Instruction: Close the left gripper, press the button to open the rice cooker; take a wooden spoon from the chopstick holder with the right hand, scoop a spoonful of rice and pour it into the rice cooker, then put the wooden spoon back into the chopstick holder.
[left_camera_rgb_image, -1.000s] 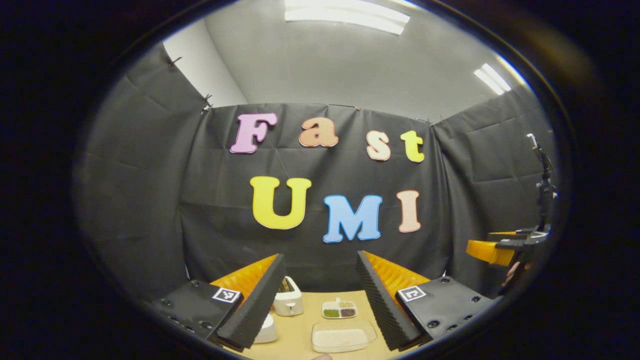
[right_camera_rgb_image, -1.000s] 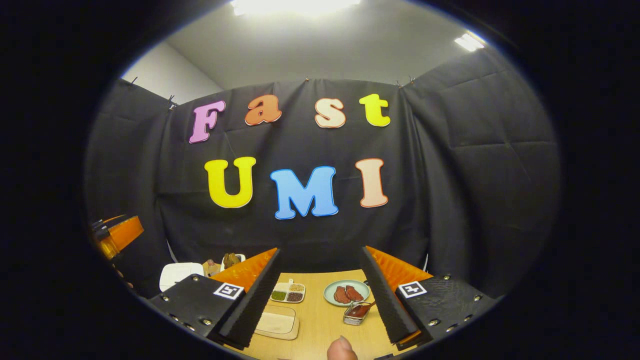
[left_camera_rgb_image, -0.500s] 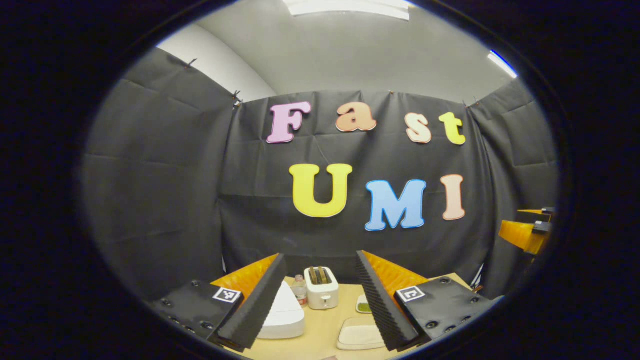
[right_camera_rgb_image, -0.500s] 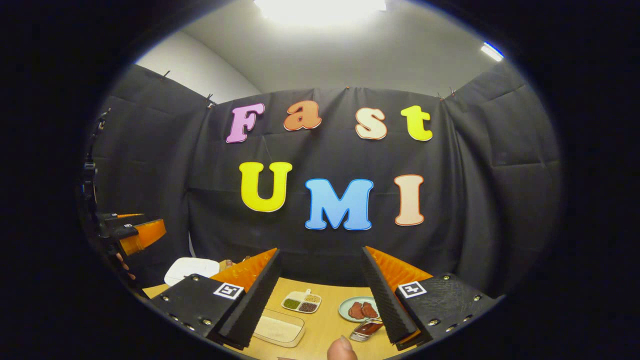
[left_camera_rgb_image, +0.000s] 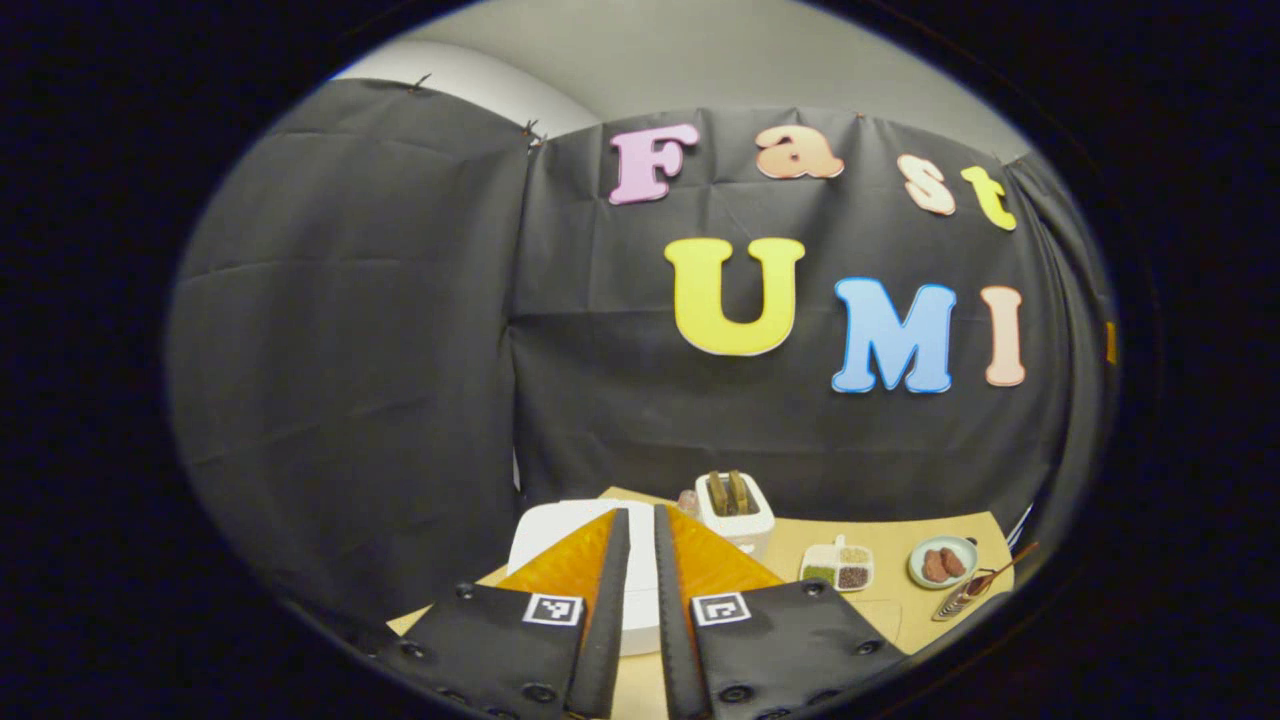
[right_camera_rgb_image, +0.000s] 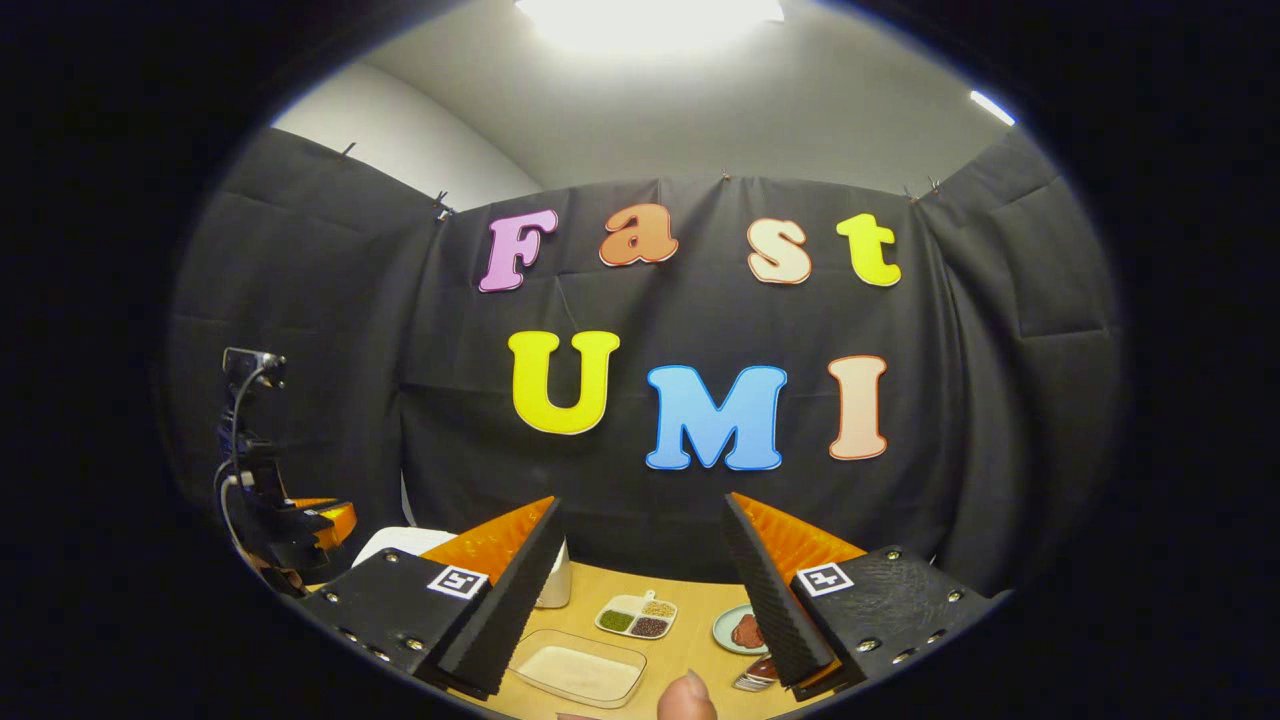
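Black cloth (right_camera_rgb_image: 1000, 400) hangs in creased panels around the booth, pinned along its top edge. Above it rise a pale grey wall (right_camera_rgb_image: 700, 110) and, at the left, a whiter wall (right_camera_rgb_image: 400, 130). A bright ceiling light (right_camera_rgb_image: 650, 10) glares at the top, with a thinner strip light (right_camera_rgb_image: 990, 107) toward the right. A light wooden table (left_camera_rgb_image: 900, 530) stands against the cloth.

Toaster (left_camera_rgb_image: 735, 510) stands just behind rice cooker (left_camera_rgb_image: 560, 525); tabletop (left_camera_rgb_image: 900, 610) rightward open.
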